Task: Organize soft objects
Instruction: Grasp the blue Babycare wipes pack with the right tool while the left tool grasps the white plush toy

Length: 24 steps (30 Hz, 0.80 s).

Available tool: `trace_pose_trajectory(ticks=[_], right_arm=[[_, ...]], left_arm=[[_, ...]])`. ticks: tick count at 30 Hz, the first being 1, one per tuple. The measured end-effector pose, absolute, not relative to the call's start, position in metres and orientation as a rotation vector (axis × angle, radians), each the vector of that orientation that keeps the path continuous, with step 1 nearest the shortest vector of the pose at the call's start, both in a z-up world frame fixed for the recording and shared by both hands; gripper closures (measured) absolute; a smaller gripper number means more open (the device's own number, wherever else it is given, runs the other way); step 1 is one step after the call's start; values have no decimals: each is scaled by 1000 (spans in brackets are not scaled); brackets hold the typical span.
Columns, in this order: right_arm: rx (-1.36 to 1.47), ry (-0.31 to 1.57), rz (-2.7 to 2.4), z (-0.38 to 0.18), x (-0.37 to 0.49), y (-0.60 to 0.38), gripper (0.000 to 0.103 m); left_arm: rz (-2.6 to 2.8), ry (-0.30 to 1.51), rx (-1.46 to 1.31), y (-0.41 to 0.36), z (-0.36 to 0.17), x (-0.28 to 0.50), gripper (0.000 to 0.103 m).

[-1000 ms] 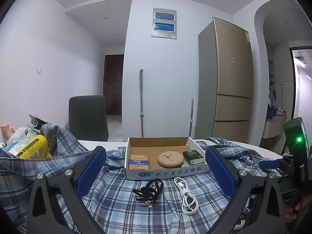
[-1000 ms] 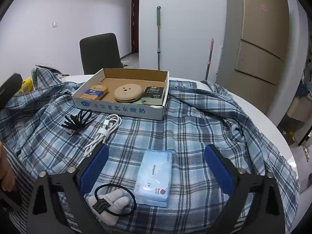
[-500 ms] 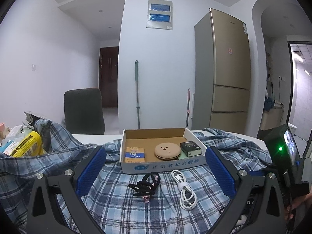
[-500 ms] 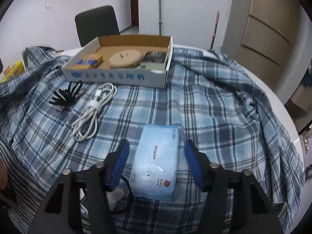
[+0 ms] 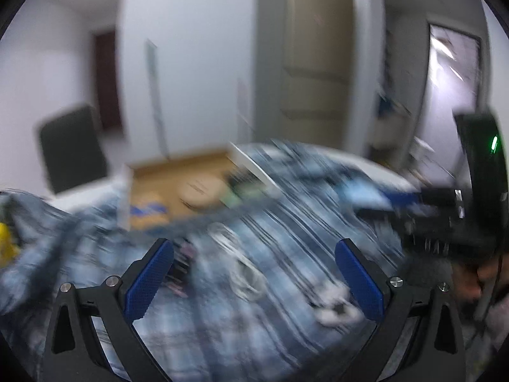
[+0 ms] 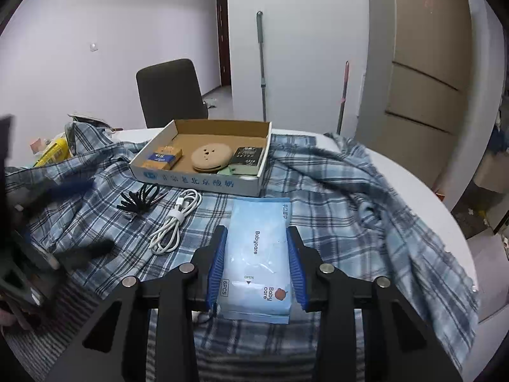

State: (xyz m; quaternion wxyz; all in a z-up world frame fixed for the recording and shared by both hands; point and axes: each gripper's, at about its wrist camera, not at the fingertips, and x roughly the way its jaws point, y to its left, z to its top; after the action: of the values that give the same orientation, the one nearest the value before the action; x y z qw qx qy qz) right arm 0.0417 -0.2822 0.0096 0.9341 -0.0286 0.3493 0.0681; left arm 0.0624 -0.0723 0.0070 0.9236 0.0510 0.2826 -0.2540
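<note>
On the plaid cloth (image 6: 334, 197), right wrist view: right gripper (image 6: 257, 242) clamped on both long edges of the light-blue wipes pack (image 6: 258, 254), pack held flat just above the cloth. Between pack and cardboard tray (image 6: 203, 184): coiled white cable (image 6: 176, 219) and, to its left, bundle of black hair ties (image 6: 140, 199), both lying loose. Inside the tray: orange-and-blue small box (image 6: 165, 157) at left, round tan disc (image 6: 211, 158) in the middle, dark box (image 6: 248, 156) at right, touching the disc. Behind the tray: black chair (image 6: 171, 92). Left wrist view, heavily blurred: left gripper (image 5: 254, 261) spread wide, nothing between its blue pads (image 5: 149, 281); white cable and tray discernible beyond.
</note>
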Motion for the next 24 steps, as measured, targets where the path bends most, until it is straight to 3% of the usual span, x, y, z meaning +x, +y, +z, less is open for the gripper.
trace_pose_trajectory(ticks=[5, 12, 15, 24], right_arm=[[-43, 713, 111, 4, 33, -292, 67], [-9, 720, 99, -13, 33, -302, 67], [-5, 710, 105, -14, 33, -302, 67], [16, 704, 113, -15, 30, -304, 67]], left_arm=[[-671, 841, 145, -107, -17, 71, 11], [-725, 989, 193, -137, -55, 71, 16], [-749, 1040, 153, -140, -65, 77, 28], [-776, 1078, 204, -149, -76, 74, 47]])
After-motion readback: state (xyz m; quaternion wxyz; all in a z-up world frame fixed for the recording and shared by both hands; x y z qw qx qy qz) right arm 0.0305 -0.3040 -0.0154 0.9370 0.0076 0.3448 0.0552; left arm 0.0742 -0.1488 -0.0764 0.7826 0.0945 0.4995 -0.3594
